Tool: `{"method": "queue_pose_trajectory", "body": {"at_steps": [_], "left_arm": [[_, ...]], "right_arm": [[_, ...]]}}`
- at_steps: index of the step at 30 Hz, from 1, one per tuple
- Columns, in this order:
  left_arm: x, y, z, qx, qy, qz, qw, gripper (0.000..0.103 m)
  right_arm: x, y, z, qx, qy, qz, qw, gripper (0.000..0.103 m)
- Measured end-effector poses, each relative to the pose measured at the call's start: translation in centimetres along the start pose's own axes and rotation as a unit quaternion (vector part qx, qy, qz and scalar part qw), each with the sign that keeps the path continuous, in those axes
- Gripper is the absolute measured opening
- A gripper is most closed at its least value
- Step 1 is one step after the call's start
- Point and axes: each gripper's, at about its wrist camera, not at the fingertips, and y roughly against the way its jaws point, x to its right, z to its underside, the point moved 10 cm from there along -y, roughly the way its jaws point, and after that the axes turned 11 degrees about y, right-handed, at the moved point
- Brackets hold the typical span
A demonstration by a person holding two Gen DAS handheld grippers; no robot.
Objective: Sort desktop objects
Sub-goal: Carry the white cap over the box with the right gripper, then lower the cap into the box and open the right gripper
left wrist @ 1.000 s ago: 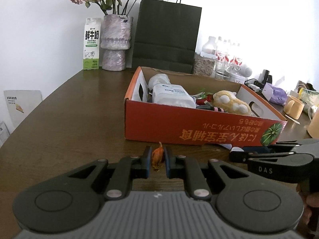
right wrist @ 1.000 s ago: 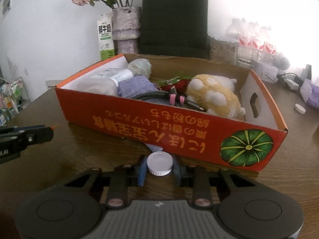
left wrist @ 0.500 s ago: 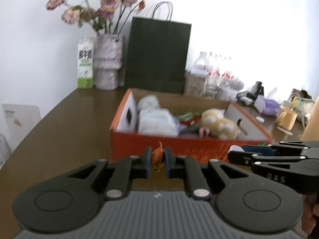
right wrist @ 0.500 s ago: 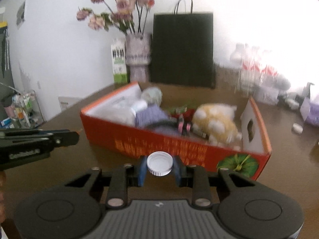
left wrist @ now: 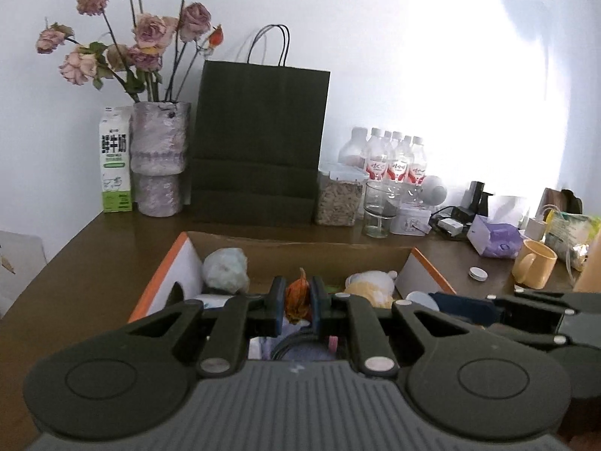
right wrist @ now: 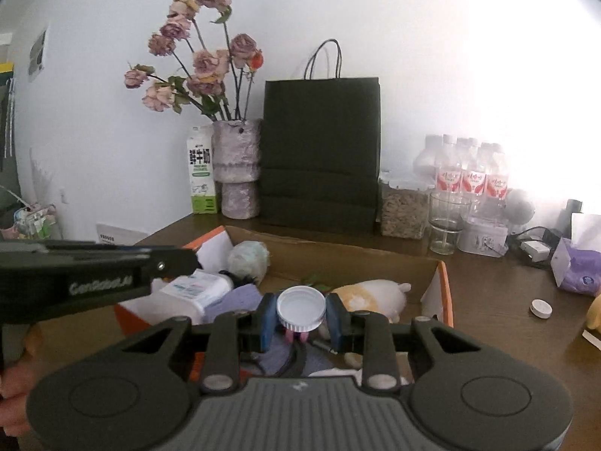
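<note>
My left gripper is shut on a small dried orange flower bud and hangs above the orange cardboard box. My right gripper is shut on a white bottle cap, also over the box. Each gripper shows from the side in the other's view: the right one at the right, the left one at the left. Inside the box lie a yellow plush toy, a white wipes pack, a pale wad and a purple cloth.
Along the wall stand a milk carton, a vase of dried roses, a dark paper bag, a seed jar, a glass and water bottles. A loose white cap, a yellow mug and a purple tissue pack sit right of the box.
Both grippers have risen from table height in front of the box to above it, still gripping the bud and the cap. The box's inside now shows from above.
</note>
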Motion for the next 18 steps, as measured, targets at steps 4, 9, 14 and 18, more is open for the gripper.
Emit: {"method": "queue_pose_trajectory", "body": {"at_steps": [4, 9, 14, 18], "left_arm": [[0.3, -2.9, 0.7, -0.011, -0.007, -0.011, 0.9999, 0.014], [0.1, -5.0, 2.8, -0.024, -0.022, -0.026, 0.9991, 0.014], [0.1, -5.7, 4.1, -0.038, -0.036, -0.028, 0.9982, 0.014], [-0.2, -6.1, 4.6, -0.046, -0.038, -0.033, 0.9976, 0.014]], "right_arm": [[1.3, -2.0, 0.6, -0.009, -0.002, -0.003, 1.0, 0.027], [2.4, -3.4, 2.7, -0.015, -0.026, -0.007, 1.0, 0.027], [2.0, -3.7, 3.5, -0.027, -0.019, -0.011, 0.999, 0.027], [1.6, -3.8, 3.7, -0.031, -0.014, -0.011, 0.999, 0.027]]}}
